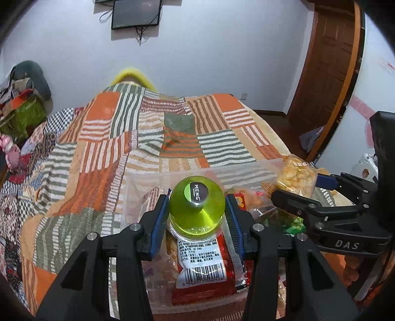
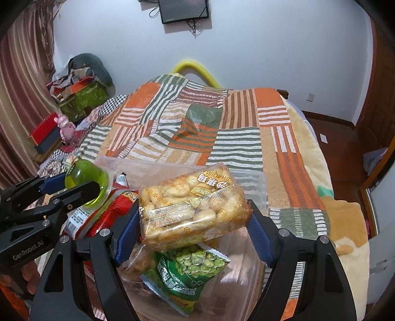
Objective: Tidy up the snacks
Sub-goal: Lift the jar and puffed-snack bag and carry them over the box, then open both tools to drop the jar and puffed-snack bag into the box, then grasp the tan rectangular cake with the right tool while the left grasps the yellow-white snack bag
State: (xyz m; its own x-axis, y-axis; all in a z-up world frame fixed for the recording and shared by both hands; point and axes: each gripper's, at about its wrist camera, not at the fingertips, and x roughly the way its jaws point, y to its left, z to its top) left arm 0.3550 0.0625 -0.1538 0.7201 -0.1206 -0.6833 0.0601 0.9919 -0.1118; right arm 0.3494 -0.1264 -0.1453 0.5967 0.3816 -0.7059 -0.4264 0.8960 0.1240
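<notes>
My left gripper [image 1: 197, 212] is shut on a small green bottle [image 1: 197, 206] with a dark cap, held over a clear plastic bin [image 1: 143, 182] on the bed. A red snack packet [image 1: 202, 266] lies in the bin below it. My right gripper [image 2: 192, 219] is shut on a clear pack of golden biscuits [image 2: 190, 210], held above the same bin [image 2: 251, 271]. A green pea packet [image 2: 190, 274] lies under it. The bottle also shows in the right wrist view [image 2: 86, 182], and the biscuit pack shows in the left wrist view [image 1: 293, 175].
The bin sits on a patchwork bedspread [image 1: 148, 138] in orange, green and white stripes. Boxes and clothes [image 2: 79, 86] are piled at the far left by a curtain. A wooden door [image 1: 325, 64] stands at the right. A dark screen [image 2: 184, 10] hangs on the wall.
</notes>
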